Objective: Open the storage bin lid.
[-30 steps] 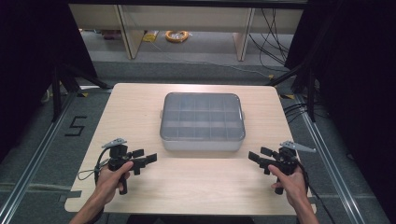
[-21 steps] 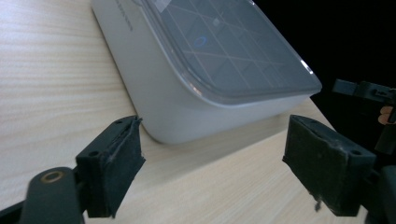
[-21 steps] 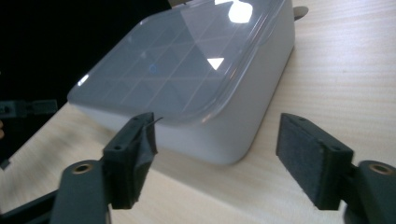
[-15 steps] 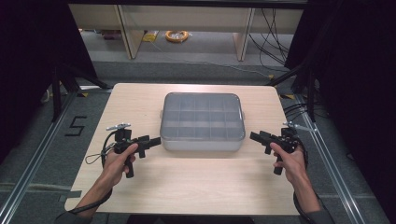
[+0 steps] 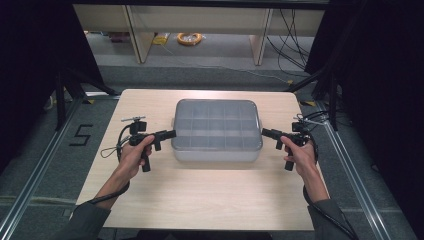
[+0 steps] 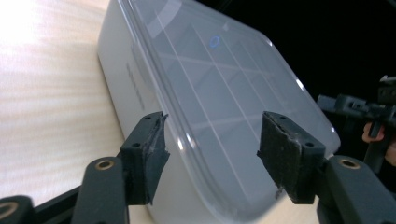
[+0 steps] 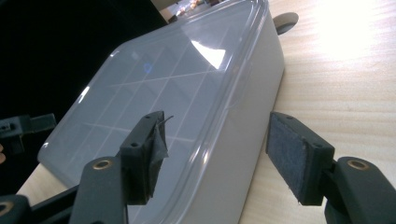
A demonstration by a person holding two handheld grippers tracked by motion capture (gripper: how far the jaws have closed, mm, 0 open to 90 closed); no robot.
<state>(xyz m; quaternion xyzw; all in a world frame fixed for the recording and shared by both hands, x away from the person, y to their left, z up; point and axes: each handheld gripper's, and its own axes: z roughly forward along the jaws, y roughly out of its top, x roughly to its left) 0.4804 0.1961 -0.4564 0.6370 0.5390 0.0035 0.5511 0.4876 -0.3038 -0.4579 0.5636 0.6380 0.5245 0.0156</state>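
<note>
A grey plastic box (image 5: 217,130) with a clear lid and a grid of compartments stands in the middle of the wooden table (image 5: 200,200). My left gripper (image 5: 171,134) is open at the box's left end. In the left gripper view its jaws straddle the lid's edge (image 6: 187,140), one pad (image 6: 152,151) beside the wall and the other over the lid. My right gripper (image 5: 265,132) is open at the box's right end. In the right gripper view the box's rim (image 7: 224,135) lies between its pads (image 7: 296,156). I cannot tell whether any pad touches the box.
The table's front half lies between the person's forearms. Cables (image 5: 107,150) trail off the left gripper over the table's left edge. Beyond the table are a grey floor, shelving legs and an orange cable coil (image 5: 189,38). Black frame posts (image 5: 332,90) stand at the right.
Both grippers have moved forward and inward from the front of the table to the two ends of the box. The box has not moved.
</note>
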